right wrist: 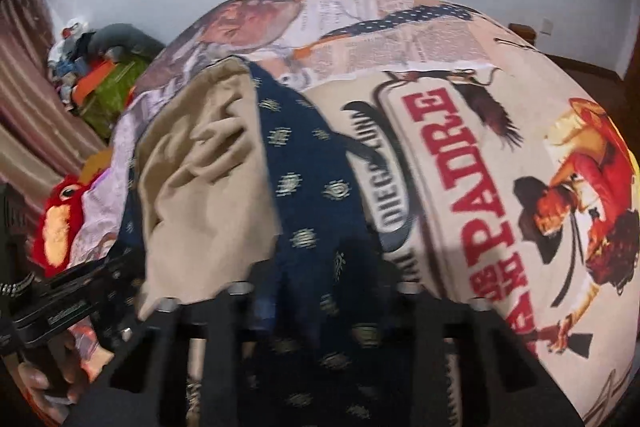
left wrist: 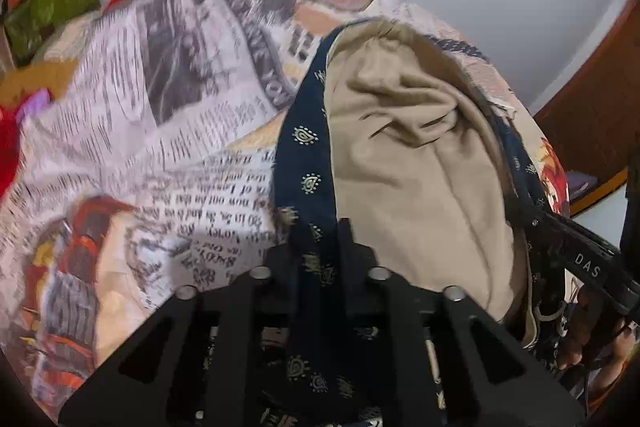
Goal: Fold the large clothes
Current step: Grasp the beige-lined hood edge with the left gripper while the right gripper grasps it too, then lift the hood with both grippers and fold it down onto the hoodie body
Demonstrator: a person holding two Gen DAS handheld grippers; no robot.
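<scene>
A navy garment with small gold motifs (left wrist: 306,163) and a beige lining (left wrist: 404,147) hangs stretched between both grippers above a bed. My left gripper (left wrist: 320,247) is shut on its navy edge. My right gripper (right wrist: 316,279) is shut on the other navy edge (right wrist: 304,187), with the beige lining (right wrist: 200,183) to its left. The right gripper (left wrist: 580,259) shows at the right of the left wrist view, and the left gripper (right wrist: 80,299) at the lower left of the right wrist view.
The bed is covered by a printed newspaper-and-cowboy sheet (left wrist: 132,99), also seen in the right wrist view (right wrist: 500,187). A pile of clothes (right wrist: 104,75) and a red plush toy (right wrist: 60,223) lie at the left. A wooden bed frame (left wrist: 592,99) and pale wall stand behind.
</scene>
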